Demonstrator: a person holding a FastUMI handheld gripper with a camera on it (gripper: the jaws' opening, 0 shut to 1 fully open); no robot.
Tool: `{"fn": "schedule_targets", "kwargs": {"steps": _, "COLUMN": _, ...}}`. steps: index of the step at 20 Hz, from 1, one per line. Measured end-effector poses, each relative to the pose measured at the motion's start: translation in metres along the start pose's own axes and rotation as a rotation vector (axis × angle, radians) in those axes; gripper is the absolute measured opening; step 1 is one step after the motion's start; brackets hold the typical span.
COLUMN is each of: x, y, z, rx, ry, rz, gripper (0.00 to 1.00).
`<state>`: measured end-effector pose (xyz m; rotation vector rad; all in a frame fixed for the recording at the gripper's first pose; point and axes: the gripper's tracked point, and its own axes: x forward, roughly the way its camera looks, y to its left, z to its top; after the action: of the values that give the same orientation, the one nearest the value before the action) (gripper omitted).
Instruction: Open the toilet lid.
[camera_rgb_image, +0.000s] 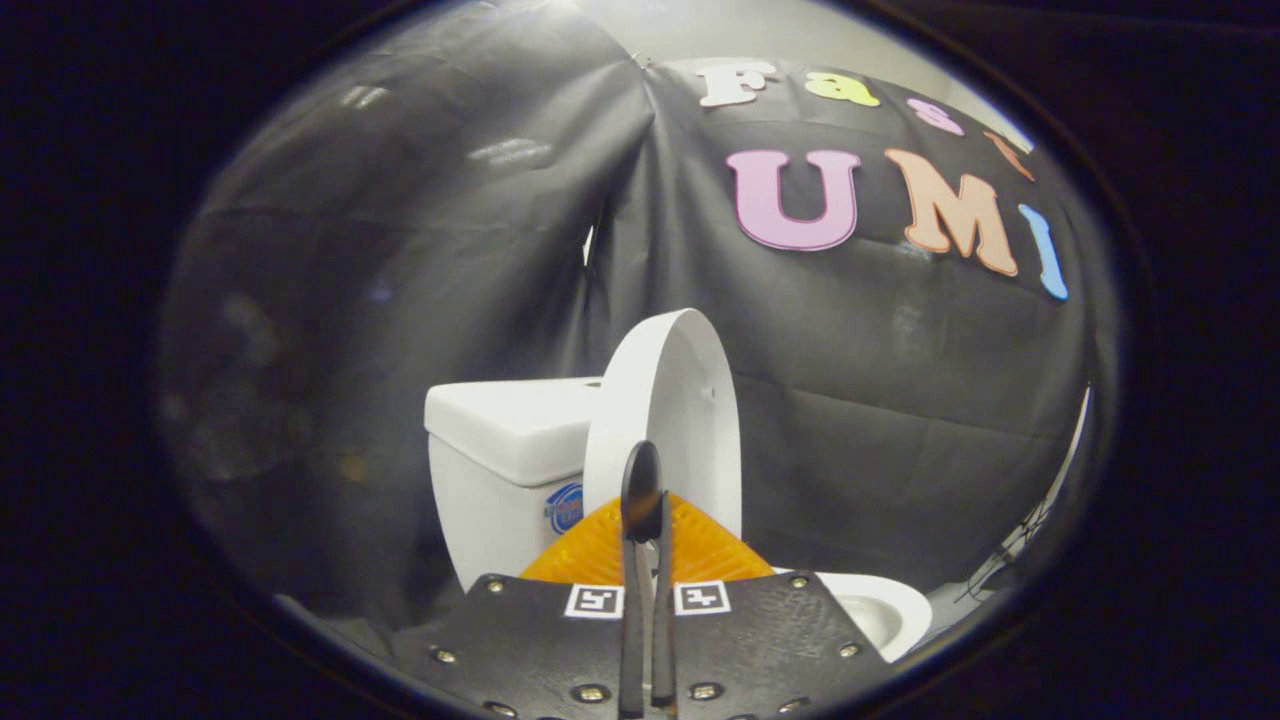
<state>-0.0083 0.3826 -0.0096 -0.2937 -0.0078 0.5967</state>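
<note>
Here's the gripper (642, 490) up close: two slim fingers (641, 480) run side by side with barely a sliver between them, rising toward twelve o'clock to rounded tips. At their base sits a dark, pebbled plate (770, 630), wide and angled off at both shoulders, ringed with shiny round screws (590, 692). Two small square black-and-white markers (594, 601) sit on it at eleven and one o'clock of the finger roots, with ribbed fan-shaped panels (700, 545) spreading out just above them.

toilet lid (668, 420) raised upright, hand-held gripper (643, 500) fingers closed together
</note>
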Motion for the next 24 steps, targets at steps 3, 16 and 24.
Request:
{"fn": "schedule_targets", "kwargs": {"steps": 3, "x": 0.002, "y": 0.002, "z": -0.001, "rx": -0.001, "ry": 0.010, "rz": 0.010, "gripper": 0.07}}
{"fn": "schedule_targets", "kwargs": {"steps": 16, "x": -0.010, "y": 0.003, "z": 0.006, "rx": 0.069, "ry": 0.045, "rz": 0.068, "gripper": 0.21}}
{"fn": "schedule_targets", "kwargs": {"steps": 24, "x": -0.031, "y": -0.011, "z": 0.018, "rx": 0.073, "ry": 0.037, "rz": 0.081, "gripper": 0.40}}
